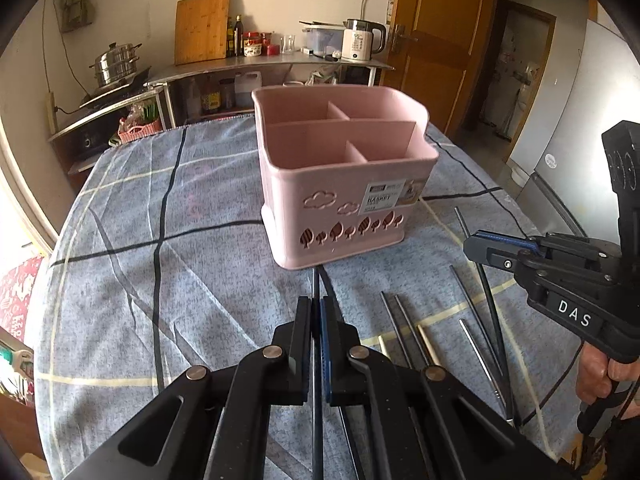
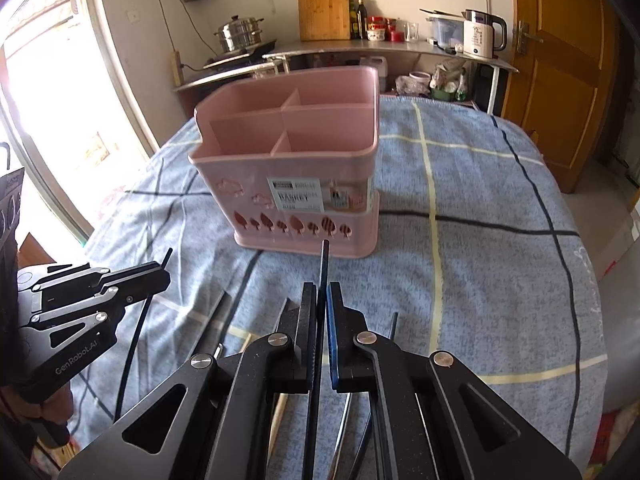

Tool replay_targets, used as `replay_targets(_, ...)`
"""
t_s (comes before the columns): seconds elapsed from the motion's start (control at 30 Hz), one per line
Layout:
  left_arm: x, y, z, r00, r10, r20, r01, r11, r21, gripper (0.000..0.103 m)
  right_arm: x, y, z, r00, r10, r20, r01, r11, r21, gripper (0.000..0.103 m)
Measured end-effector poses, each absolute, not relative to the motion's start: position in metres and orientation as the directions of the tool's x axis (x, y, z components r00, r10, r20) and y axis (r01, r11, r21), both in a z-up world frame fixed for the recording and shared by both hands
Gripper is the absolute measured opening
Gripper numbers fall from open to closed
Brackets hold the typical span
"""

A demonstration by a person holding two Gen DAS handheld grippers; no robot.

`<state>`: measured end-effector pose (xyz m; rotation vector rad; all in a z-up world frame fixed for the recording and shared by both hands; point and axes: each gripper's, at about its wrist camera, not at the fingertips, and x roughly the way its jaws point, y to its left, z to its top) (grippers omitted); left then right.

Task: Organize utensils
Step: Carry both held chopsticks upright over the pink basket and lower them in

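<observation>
A pink utensil basket [image 1: 340, 184] with four empty compartments stands on the blue checked tablecloth; it also shows in the right wrist view [image 2: 296, 184]. My left gripper [image 1: 316, 308] is shut on a black chopstick [image 1: 317, 284] that points at the basket's base. My right gripper [image 2: 322, 296] is shut on another black chopstick [image 2: 325, 264], held in front of the basket. The right gripper also shows at the right of the left wrist view [image 1: 496, 248]; the left gripper shows at the left of the right wrist view [image 2: 160, 276]. Several chopsticks [image 1: 472, 312] lie on the cloth between the grippers.
The tablecloth [image 1: 160, 280] covers the whole table. Behind it a metal counter [image 1: 272, 64] holds a cutting board, bottles, a kettle and a steamer pot. A wooden door [image 1: 436, 40] and a fridge [image 1: 580, 120] stand at the right.
</observation>
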<state>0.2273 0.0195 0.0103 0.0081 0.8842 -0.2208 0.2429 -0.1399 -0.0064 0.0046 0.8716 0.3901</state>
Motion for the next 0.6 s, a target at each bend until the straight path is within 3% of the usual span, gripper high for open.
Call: replay_targets(0.6,0.211,0.027,0.108,0.734,-0.192,-0.651,0.206,0.977,-0.056,0.004,0.227,-0.152,0.078,0.694,0.366,-0.62,-0.361,0.922,0.14,0.004)
